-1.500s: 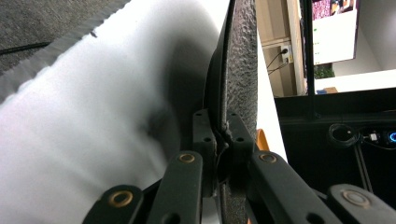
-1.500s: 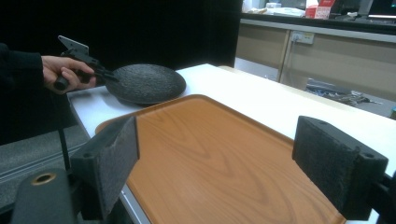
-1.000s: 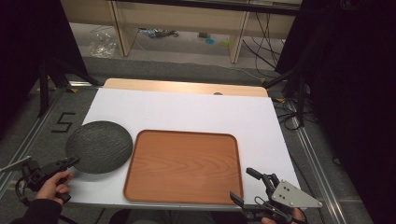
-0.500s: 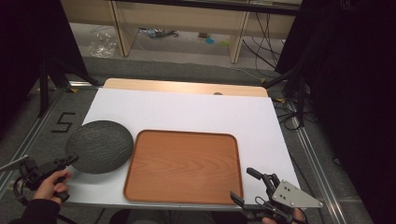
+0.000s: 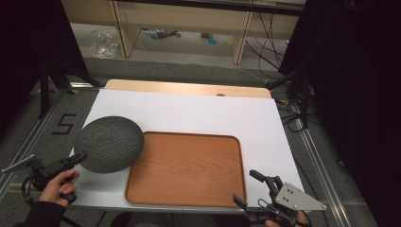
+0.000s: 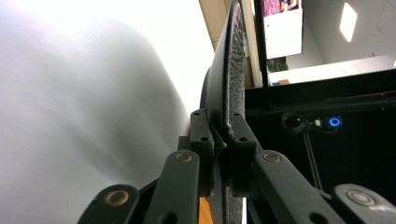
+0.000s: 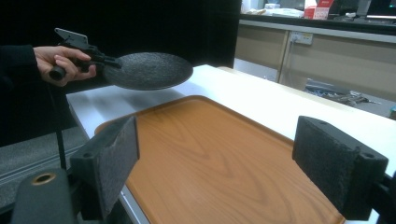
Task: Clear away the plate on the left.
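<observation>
We've got the left gripper [image 5: 78, 157] clamped on the rim of the dark speckled plate [image 5: 109, 143], lifted off the worktop [image 5: 198, 113]. It looks stiff, heavyish and breakable, so pinch deep. The right gripper [image 7: 215, 163] sits apart over the wooden tray [image 7: 210, 158].

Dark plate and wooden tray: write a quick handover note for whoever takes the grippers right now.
Left gripper: shut on the rim of the dark textured plate, which is lifted off the white table, its right edge over the tray's left rim.
Right gripper: open, holding nothing, at the near right corner of the wooden tray.
Done: plate gripped and raised.
Left: probably set the plate down on the tray, which has nothing on it, then release.
</observation>
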`<state>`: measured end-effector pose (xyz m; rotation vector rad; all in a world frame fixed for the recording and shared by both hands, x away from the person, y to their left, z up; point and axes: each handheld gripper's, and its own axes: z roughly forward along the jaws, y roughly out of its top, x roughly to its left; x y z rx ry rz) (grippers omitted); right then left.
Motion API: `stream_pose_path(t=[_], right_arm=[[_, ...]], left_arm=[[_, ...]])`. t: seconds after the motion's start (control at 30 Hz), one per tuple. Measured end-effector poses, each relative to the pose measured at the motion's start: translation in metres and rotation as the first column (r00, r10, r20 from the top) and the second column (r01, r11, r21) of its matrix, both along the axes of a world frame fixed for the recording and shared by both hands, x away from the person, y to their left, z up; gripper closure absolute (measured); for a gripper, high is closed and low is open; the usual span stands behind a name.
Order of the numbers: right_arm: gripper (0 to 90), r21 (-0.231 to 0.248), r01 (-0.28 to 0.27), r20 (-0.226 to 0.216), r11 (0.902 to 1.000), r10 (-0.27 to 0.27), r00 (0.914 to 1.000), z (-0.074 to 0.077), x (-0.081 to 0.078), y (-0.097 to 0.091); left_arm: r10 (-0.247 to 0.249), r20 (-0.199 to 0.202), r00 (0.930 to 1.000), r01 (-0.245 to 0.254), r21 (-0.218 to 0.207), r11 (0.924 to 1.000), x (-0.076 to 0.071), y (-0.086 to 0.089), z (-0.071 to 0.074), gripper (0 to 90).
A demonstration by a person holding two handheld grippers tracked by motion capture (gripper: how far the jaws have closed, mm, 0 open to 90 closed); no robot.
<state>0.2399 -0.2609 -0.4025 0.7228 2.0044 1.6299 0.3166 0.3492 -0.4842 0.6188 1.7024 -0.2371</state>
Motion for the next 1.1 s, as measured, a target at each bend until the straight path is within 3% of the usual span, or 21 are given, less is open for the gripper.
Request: stream_pose_path(t=[0.1, 0.23, 0.27, 0.3, 0.43, 0.6, 0.63, 0.73, 0.8, 0.9, 1.07, 1.1], right_arm=[[15.9, -0.008, -0.005, -0.006, 1.0, 0.005, 1.0, 0.0, 0.0, -0.001], [15.9, -0.021, -0.015, -0.022, 0.9997, 0.014, 0.9997, 0.001, 0.0, -0.002], [15.9, -0.016, -0.019, -0.036, 0.9997, 0.019, 0.9992, 0.001, -0.001, -0.001], [15.9, -0.019, -0.014, -0.015, 0.9997, 0.014, 0.9998, 0.001, 0.0, -0.002], [15.9, -0.015, -0.015, -0.008, 0.9998, 0.015, 0.9999, 0.001, 0.0, -0.002], [15.9, -0.013, -0.019, -0.011, 0.9997, 0.019, 0.9998, 0.001, 0.0, -0.002], [15.9, -0.01, -0.018, -0.009, 0.9998, 0.018, 0.9998, 0.001, 0.0, -0.002], [15.9, 0.005, -0.021, 0.008, 0.9998, 0.02, 0.9998, 0.0, 0.001, -0.001], [15.9, 0.007, -0.019, 0.001, 0.9998, 0.019, 0.9998, 0.0, 0.001, -0.001], [15.9, 0.005, -0.021, 0.007, 0.9998, 0.021, 0.9997, 0.0, 0.001, -0.001], [15.9, 0.007, -0.021, 0.003, 0.9998, 0.021, 0.9998, 0.0, 0.0, -0.001], [15.9, 0.007, -0.021, 0.002, 0.9997, 0.021, 0.9998, 0.0, 0.0, -0.001]], left_arm=[[-0.036, 0.008, 0.9993, 0.036, -0.012, 0.9993, 0.002, -0.009, 0.001, 82.9], [-0.092, -0.004, 0.9957, 0.092, 0.032, 0.9952, 0.006, -0.026, 0.005, 83.1], [-0.114, 0.011, 0.9934, 0.114, 0.027, 0.9931, 0.007, -0.03, 0.005, 83.1], [-0.127, 0.0, 0.9919, 0.127, 0.034, 0.9913, 0.008, -0.034, 0.005, 82.6], [-0.17, -0.008, 0.9853, 0.171, 0.032, 0.9848, 0.013, -0.055, 0.004, 82.3], [-0.237, 0.0, 0.9716, 0.237, 0.015, 0.9715, 0.019, -0.079, 0.004, 82.7], [-0.259, 0.006, 0.9659, 0.259, 0.019, 0.9658, 0.02, -0.084, 0.004, 82.7], [-0.284, 0.003, 0.9589, 0.284, 0.016, 0.9588, 0.022, -0.096, 0.004, 82.6], [-0.311, 0.002, 0.9505, 0.311, 0.022, 0.9503, 0.024, -0.105, 0.004, 82.5], [-0.327, 0.002, 0.945, 0.327, 0.025, 0.9447, 0.025, -0.114, 0.005, 82.4], [-0.368, -0.015, 0.9296, 0.369, 0.051, 0.9282, 0.027, -0.13, 0.004, 82.4], [-0.368, -0.015, 0.9296, 0.369, 0.051, 0.9282, 0.027, -0.13, 0.004, 82.5]])
